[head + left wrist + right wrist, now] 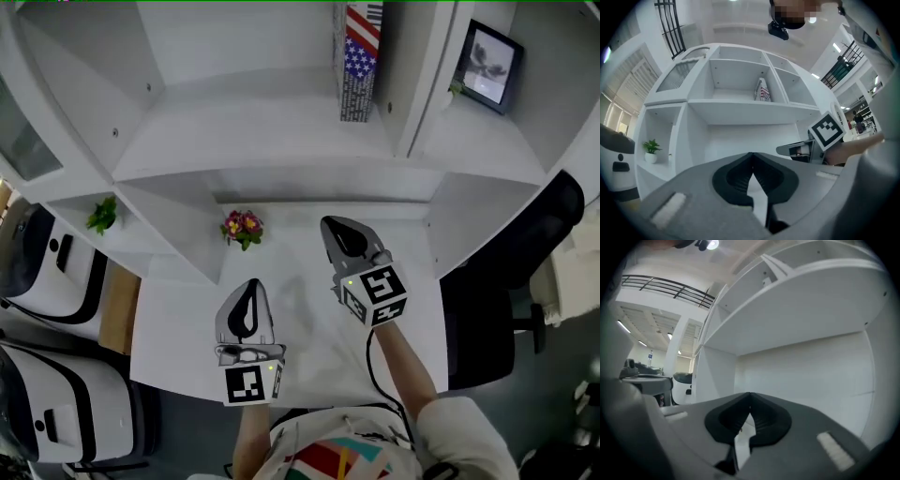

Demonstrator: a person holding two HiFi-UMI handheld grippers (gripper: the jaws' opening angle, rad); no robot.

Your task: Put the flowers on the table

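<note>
Pink-and-yellow flowers (242,228): on white table (178,319), centre of head view, below shelf unit (281,122) | left gripper (251,284): jaws together, nothing between them, lower centre, apart from flowers | right gripper (330,225): jaws together, empty, right of flowers, not touching

Bright even light, soft shadows, fisheye-warped edges

left claw (249,287) closed, right claw (331,226) closed
</note>
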